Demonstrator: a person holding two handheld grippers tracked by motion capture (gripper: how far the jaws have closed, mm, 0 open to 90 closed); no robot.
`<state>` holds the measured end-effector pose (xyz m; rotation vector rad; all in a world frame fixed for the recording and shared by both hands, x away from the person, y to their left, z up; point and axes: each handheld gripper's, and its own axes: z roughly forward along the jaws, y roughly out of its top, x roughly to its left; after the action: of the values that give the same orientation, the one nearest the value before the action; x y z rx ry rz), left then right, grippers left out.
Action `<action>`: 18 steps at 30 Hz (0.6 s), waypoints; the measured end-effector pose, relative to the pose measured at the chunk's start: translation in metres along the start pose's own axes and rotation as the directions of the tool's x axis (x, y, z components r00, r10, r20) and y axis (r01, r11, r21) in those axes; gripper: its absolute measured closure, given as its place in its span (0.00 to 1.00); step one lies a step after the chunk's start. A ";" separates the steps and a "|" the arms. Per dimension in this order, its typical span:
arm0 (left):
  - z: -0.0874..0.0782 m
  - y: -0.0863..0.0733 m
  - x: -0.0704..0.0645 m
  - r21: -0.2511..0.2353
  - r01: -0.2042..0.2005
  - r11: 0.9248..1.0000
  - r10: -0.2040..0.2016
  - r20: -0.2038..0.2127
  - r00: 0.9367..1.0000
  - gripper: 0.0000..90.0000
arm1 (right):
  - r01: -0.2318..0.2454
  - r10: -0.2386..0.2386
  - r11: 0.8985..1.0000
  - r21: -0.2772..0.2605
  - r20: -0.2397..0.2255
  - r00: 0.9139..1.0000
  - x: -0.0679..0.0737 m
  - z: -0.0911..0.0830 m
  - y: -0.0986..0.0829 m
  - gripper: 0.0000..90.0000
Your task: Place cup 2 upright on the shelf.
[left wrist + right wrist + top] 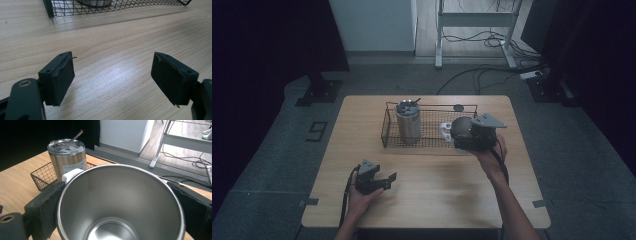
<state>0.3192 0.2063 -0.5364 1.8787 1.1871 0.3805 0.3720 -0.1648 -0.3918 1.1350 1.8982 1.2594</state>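
Note:
A black wire basket (432, 104) stands at the middle back of the wooden table (427, 200). In its left end a lidded steel tumbler (408, 122) with a straw stands upright. My right gripper (460, 133) is shut on an open steel cup (461, 125) with a white handle (444, 131), held over the basket's right end. In the right gripper view the cup (120, 195) sits between the jaws of my right gripper (121, 203), with the tumbler (67, 157) and basket (42, 176) behind it. My left gripper (388, 182) rests open and empty on the table's front left; in its own view, my left gripper (112, 77) faces the basket (112, 8).
A small dark round object (458, 107) lies on the table just behind the basket. Beyond the table stand a white cabinet (372, 25) and a desk frame (439, 35), with cables (482, 75) on the floor. Bare wood lies between the grippers.

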 end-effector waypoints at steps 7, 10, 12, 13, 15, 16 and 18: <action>-0.001 0.000 0.000 0.001 -0.002 1.000 0.002 -0.001 1.000 0.21 | -0.002 0.001 1.000 0.007 0.003 1.000 -0.003 0.005 0.002 0.07; -0.001 0.001 0.001 -0.006 0.003 1.000 -0.003 0.000 1.000 0.21 | -0.005 0.005 1.000 0.010 0.004 1.000 -0.005 0.007 0.003 0.07; -0.002 0.001 0.001 -0.007 0.002 1.000 -0.002 -0.002 1.000 0.21 | -0.007 0.007 1.000 0.008 0.003 1.000 -0.006 0.008 0.003 0.07; -0.002 0.001 0.001 -0.007 0.002 1.000 -0.002 -0.002 1.000 0.21 | -0.009 0.009 1.000 0.008 0.002 1.000 -0.006 0.008 0.003 0.07; -0.002 0.001 0.001 -0.007 0.002 1.000 -0.002 -0.002 1.000 0.21 | -0.009 0.009 1.000 0.006 0.002 1.000 -0.006 0.009 0.004 0.07; -0.002 0.001 0.001 -0.006 0.002 1.000 -0.002 0.000 1.000 0.21 | -0.008 0.008 1.000 0.005 0.001 1.000 -0.007 0.009 0.004 0.07; -0.002 0.001 0.001 -0.006 0.002 1.000 -0.002 0.001 1.000 0.21 | -0.009 0.009 1.000 0.004 -0.001 1.000 -0.007 0.010 0.005 0.07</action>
<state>0.3189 0.2078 -0.5349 1.8720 1.1866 0.3818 0.3853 -0.1655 -0.3906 1.1463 1.8991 1.2619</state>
